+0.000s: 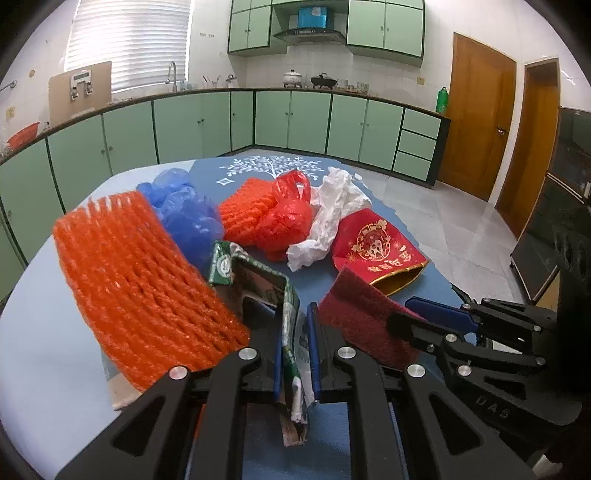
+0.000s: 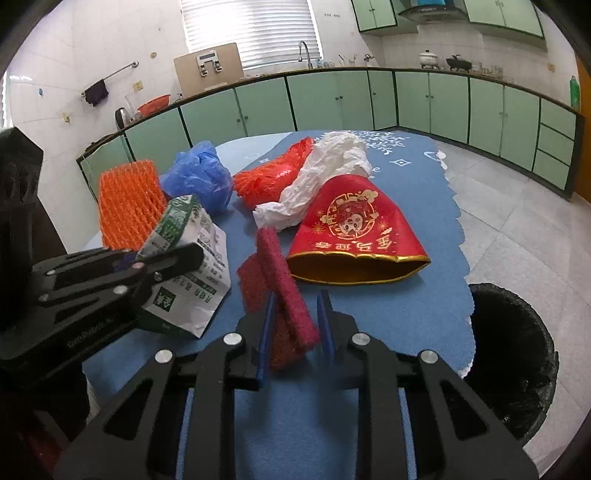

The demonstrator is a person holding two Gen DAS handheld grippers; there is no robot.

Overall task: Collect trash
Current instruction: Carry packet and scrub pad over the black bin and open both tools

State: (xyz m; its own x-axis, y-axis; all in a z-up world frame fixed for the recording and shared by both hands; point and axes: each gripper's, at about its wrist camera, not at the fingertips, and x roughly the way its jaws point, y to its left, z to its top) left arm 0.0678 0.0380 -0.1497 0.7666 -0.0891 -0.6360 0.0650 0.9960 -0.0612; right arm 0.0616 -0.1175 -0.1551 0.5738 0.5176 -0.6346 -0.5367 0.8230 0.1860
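Clamping a flattened green-and-white carton, the left gripper sits near the table's front edge — beside it the right gripper pinches a dark red scouring pad. Orange foam nets, plastic bags and a red pouch lie toward the middle — a black bin stands off the right edge.

Kitchen: pale green base cabinets line white tiled walls; blinds-covered window admits daylight; wooden door; grey tiled floor.
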